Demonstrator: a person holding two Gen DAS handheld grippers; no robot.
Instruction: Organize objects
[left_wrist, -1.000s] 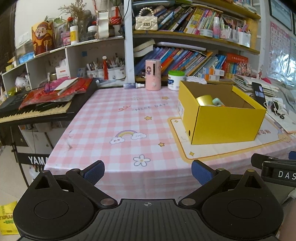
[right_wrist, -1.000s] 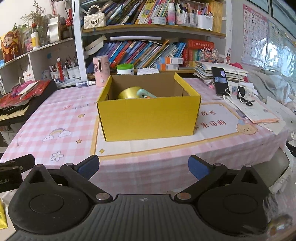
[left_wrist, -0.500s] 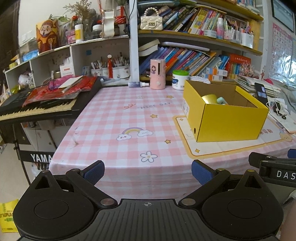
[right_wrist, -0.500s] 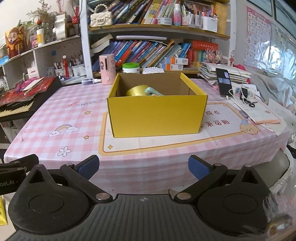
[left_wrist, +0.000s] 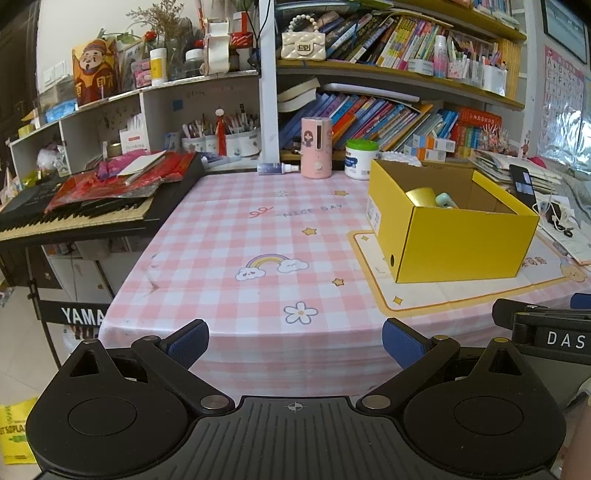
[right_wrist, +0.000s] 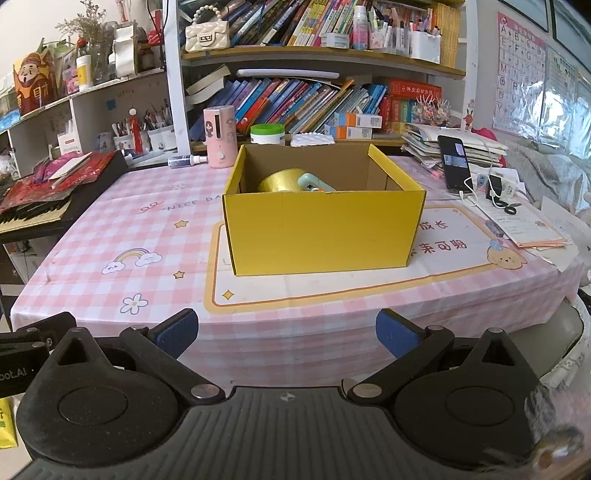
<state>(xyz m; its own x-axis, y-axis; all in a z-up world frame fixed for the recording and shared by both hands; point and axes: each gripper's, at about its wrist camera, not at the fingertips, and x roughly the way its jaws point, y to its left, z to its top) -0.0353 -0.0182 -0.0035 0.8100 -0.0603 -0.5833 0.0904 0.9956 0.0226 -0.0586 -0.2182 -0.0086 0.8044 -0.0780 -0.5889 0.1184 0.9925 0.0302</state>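
Both the left gripper and right gripper hang spread wide and empty at the bottom of frame, short of the table. The yellow box sits mid-frame, holding a gold tape roll.

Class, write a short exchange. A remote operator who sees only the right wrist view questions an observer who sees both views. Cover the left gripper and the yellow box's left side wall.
Operator: My view shows only a corner of the left gripper. Is it holding anything?
Observer: No. The left gripper is empty, with its jaws wide apart, in front of the table's near edge.
Operator: I see the yellow box head-on. Is there anything on its left side wall?
Observer: Yes. The yellow box has a white label on that wall.
Operator: Anything else there?
Observer: A round hole, lower down near the front corner.
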